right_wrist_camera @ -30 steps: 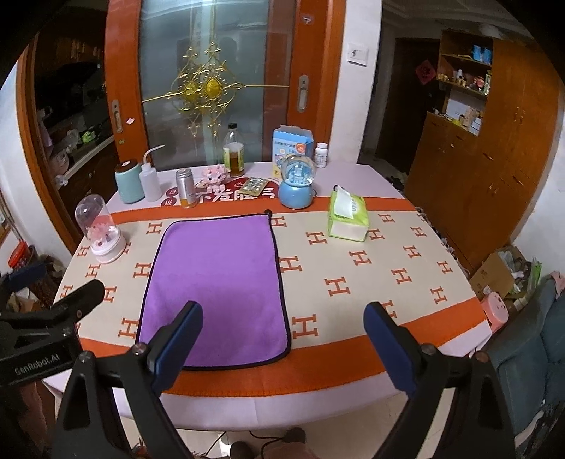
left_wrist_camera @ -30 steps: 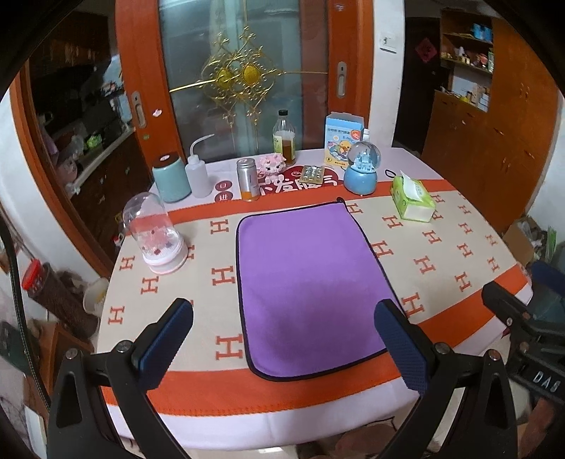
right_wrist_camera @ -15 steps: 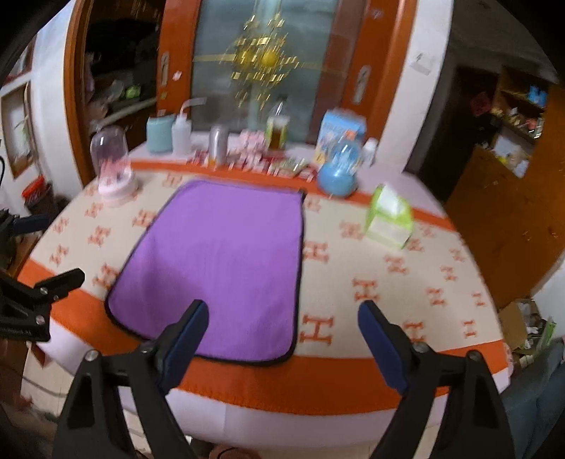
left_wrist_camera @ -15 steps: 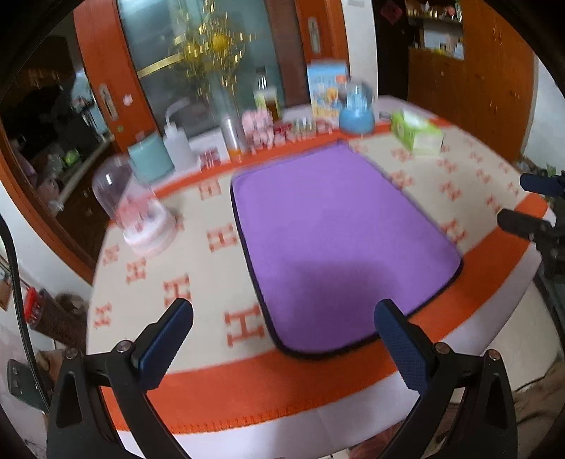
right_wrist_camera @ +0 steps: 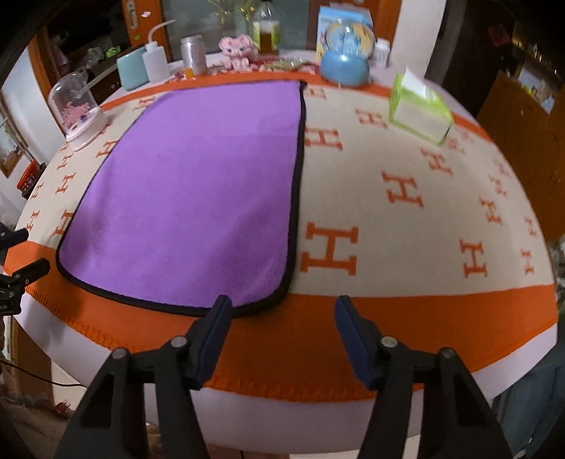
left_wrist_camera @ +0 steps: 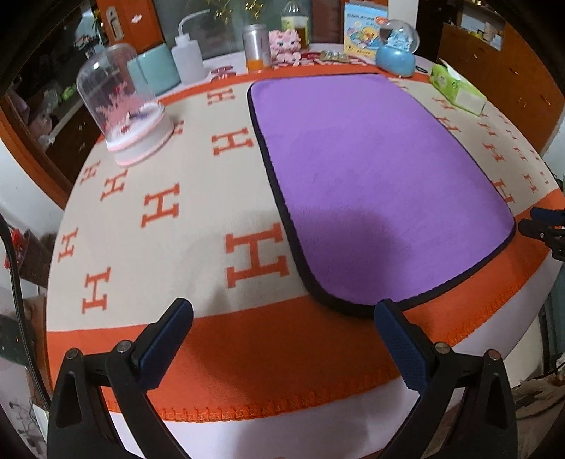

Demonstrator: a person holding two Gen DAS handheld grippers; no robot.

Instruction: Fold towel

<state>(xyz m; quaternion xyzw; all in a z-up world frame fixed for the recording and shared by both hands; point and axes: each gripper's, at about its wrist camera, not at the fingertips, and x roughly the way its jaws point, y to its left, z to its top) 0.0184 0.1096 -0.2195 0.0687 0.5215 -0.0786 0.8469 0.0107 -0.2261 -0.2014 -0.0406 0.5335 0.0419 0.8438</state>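
The purple towel (left_wrist_camera: 374, 183) lay flat on the tabletop (left_wrist_camera: 183, 219), near hem just ahead of both sets of fingers. The left gripper (left_wrist_camera: 282, 339) stood wide open and empty, its right finger (left_wrist_camera: 402, 346) beside the near left corner. The right gripper (right_wrist_camera: 282, 335), also parted and empty, faced the near right corner, probably lining up for a two-corner pinch.

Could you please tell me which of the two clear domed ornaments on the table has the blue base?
The snow globe at the far edge, beside the blue carton. The other, a taller clear dome left of the purple towel, has a white and pink base.
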